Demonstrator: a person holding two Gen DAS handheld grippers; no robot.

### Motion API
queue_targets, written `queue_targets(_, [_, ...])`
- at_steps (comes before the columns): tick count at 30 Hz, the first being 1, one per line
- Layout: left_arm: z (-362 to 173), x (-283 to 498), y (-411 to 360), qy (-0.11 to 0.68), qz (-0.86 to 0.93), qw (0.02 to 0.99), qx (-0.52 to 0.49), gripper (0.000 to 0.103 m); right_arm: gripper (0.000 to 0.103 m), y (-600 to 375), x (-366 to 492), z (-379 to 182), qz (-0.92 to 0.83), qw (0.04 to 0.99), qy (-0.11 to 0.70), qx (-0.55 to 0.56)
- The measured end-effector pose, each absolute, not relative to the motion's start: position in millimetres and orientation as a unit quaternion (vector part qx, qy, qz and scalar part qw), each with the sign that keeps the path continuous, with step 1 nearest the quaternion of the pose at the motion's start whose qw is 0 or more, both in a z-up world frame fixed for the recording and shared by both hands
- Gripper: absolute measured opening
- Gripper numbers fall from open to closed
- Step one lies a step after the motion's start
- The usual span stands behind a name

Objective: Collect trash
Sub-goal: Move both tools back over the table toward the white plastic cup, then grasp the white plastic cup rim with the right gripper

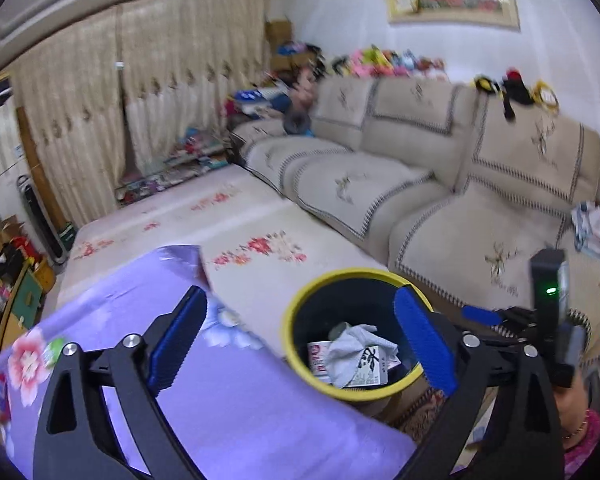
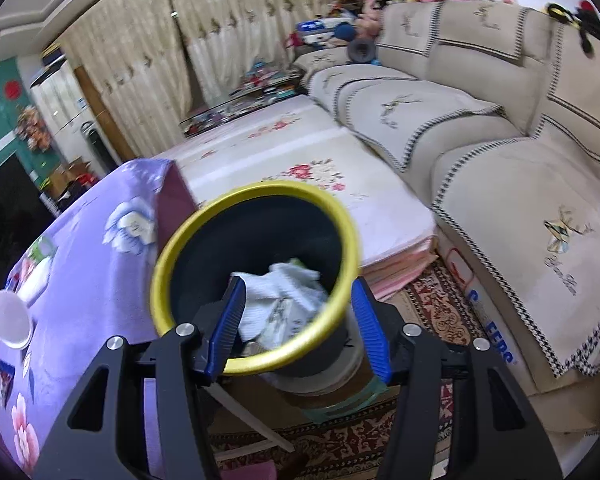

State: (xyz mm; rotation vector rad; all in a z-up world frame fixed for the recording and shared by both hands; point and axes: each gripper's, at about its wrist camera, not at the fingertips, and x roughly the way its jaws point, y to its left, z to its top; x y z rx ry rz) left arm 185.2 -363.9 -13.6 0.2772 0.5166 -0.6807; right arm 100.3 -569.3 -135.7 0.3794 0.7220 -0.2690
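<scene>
Bin (image 2: 256, 280), black with yellow rim, off the near edge of the purple-clothed table (image 1: 228, 400). Contents: crumpled tissue (image 1: 352, 352), carton (image 1: 370, 368); probably light, soft, crushable.

Left hand-held gripper (image 1: 300, 344): spread wide, empty, above bin.

Right hand-held gripper (image 2: 296, 328): half-open, clamping the bin's rim and wall.

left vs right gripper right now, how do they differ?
The left gripper has its jaws spread wide with nothing between them; the right gripper has narrower jaws clamped across the yellow rim of the bin.

The left gripper sits above the purple cloth, beside the bin; the right gripper carries the bin, one finger inside and one outside.

Both have black frames with blue ribbed pads and point toward the same bin.
</scene>
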Motion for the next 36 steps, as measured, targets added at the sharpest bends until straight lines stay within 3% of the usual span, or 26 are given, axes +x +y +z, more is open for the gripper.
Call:
queue_targets(9, [5,149,-216,0.227,-0.229,0.944,0.066,0.098,0.053,-482,130,-116,-0.047,0.923,0.36,0.128])
queue_targets(22, [-17,100,-11,0.217,-0.047,0.975,0.012,0.098,0.053,-309,169,-94,0.111,0.922,0.368,0.04])
queue_targets(36, [-39,89,69,0.229,0.017,0.973,-0.022,0.098,0.053,-149,204,-104,0.252,0.882,0.398,-0.025])
